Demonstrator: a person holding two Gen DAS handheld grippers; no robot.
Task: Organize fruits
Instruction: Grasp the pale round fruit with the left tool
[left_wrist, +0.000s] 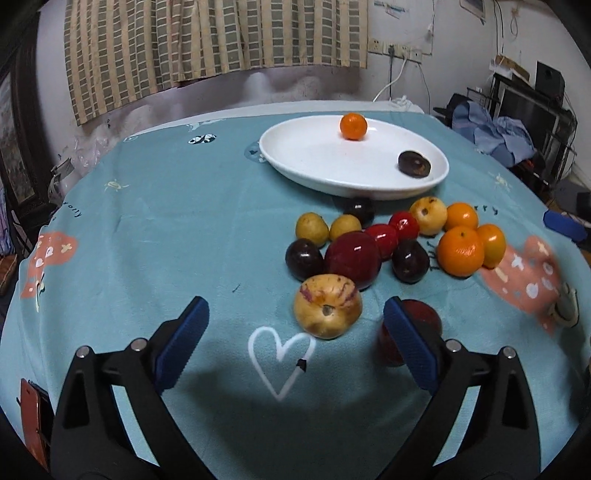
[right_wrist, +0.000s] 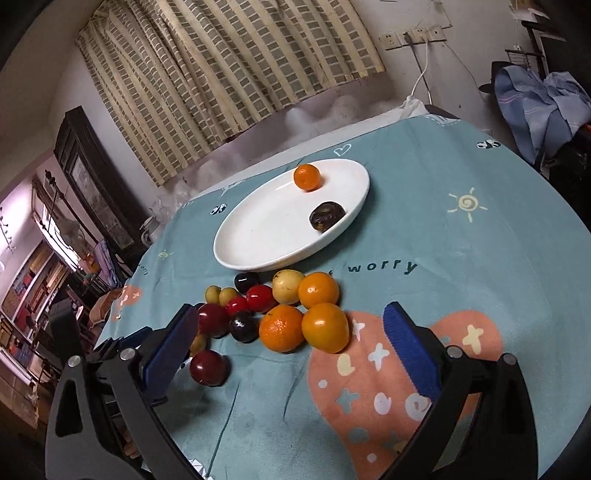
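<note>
Sorting step under way, barely begun by the look of it: only one orange (left_wrist: 353, 126) and one dark fruit (left_wrist: 414, 164) lying on the white plate (left_wrist: 314, 162), upper centre of the left wrist view, well apart from each other. Everything else heaped on the teal tablecloth (left_wrist: 166, 229) just below the plate's near rim: three oranges (left_wrist: 460, 251) at the right of the heap, red fruits (left_wrist: 352, 256) and dark plums (left_wrist: 304, 258) in the middle, small yellow ones (left_wrist: 312, 229) at the left.

Left gripper (left_wrist: 295, 334) empty, jaws spread wide, angled down at the cloth from the bottom of the frame. Between its blue pads (left_wrist: 183, 343), nearer the right one but touching neither: a streaked yellow fruit (left_wrist: 327, 306). Partly hidden behind the right pad: a red fruit (left_wrist: 421, 325).

Right gripper (right_wrist: 291, 349) likewise gaping and empty, tilted down less steeply, camera view rolled so the table slopes. Two oranges (right_wrist: 304, 326) sitting just ahead of the gap, nearer its left half; a lone red fruit (right_wrist: 208, 367) beside the left pad.

Next move, probably: forward and down over one chosen fruit, centring it, then closing gently. Round and smooth, so likely to roll or nudge neighbours if approached off-centre. Grouping scheme on the plate not yet readable from two pieces.
</note>
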